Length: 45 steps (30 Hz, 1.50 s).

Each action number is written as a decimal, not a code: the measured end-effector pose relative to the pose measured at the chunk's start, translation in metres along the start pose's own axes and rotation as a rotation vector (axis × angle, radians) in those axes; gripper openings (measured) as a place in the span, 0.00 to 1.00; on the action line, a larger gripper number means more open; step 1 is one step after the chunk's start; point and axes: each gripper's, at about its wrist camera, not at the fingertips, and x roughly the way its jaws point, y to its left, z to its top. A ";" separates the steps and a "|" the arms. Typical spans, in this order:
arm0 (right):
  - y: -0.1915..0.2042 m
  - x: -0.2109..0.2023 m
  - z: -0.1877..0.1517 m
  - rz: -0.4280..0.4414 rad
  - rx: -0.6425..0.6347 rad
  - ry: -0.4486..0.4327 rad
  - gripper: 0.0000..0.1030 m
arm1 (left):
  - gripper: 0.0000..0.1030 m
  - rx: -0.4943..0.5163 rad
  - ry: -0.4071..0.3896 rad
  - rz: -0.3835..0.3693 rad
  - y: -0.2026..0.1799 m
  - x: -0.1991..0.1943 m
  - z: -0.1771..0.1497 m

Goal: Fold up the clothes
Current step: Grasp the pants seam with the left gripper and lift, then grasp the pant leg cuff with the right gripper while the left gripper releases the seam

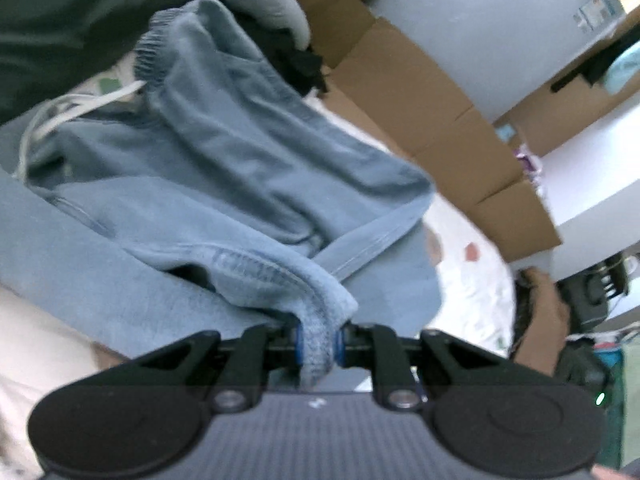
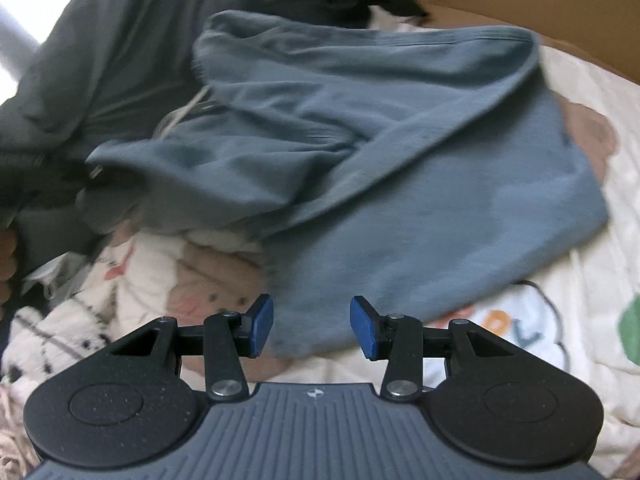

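Light blue sweatpants (image 1: pixel 224 184) with a ribbed waistband and a white drawstring (image 1: pixel 76 108) lie partly folded on a printed bedsheet. My left gripper (image 1: pixel 318 346) is shut on a ribbed edge of them and lifts that corner. In the right wrist view the same blue sweatpants (image 2: pixel 400 184) spread across the bed, one flap folded over. My right gripper (image 2: pixel 312 326) hovers open just above their near edge, with nothing between its blue pads (image 2: pixel 262 326).
A dark green garment (image 2: pixel 100 60) lies at the left, with grey and black clothes (image 1: pixel 276 12) behind. Cardboard boxes (image 1: pixel 440 120) stand along the right of the bed. The cartoon-print bedsheet (image 2: pixel 580 300) shows around the pants. A person's hand (image 1: pixel 540 312) holds the other gripper.
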 end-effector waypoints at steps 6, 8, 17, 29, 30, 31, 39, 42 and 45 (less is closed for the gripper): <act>0.026 0.007 0.008 0.124 -0.032 -0.042 0.48 | 0.14 -0.015 -0.031 -0.042 -0.015 0.004 0.008; 0.035 0.013 0.012 0.170 -0.041 -0.063 0.48 | 0.14 -0.026 -0.039 -0.067 -0.018 0.003 0.010; 0.077 0.049 0.031 0.323 -0.052 -0.195 0.48 | 0.14 -0.046 -0.040 -0.102 -0.009 0.002 0.023; 0.085 0.098 0.047 0.370 -0.061 -0.221 0.48 | 0.14 -0.092 -0.033 -0.148 0.008 0.014 0.028; 0.086 0.100 0.048 0.371 -0.059 -0.224 0.48 | 0.14 -0.094 -0.036 -0.146 0.009 0.014 0.028; 0.087 0.101 0.049 0.371 -0.056 -0.227 0.48 | 0.14 -0.095 -0.039 -0.145 0.010 0.013 0.028; 0.085 0.108 0.055 0.378 -0.011 -0.207 0.04 | 0.29 -0.112 -0.058 -0.058 0.020 0.000 0.027; 0.084 0.103 0.052 0.367 -0.030 -0.193 0.04 | 0.54 -0.148 -0.073 0.015 0.034 -0.012 0.025; 0.079 0.095 0.051 0.369 -0.024 -0.177 0.04 | 0.60 -0.162 -0.077 0.050 0.048 -0.020 0.019</act>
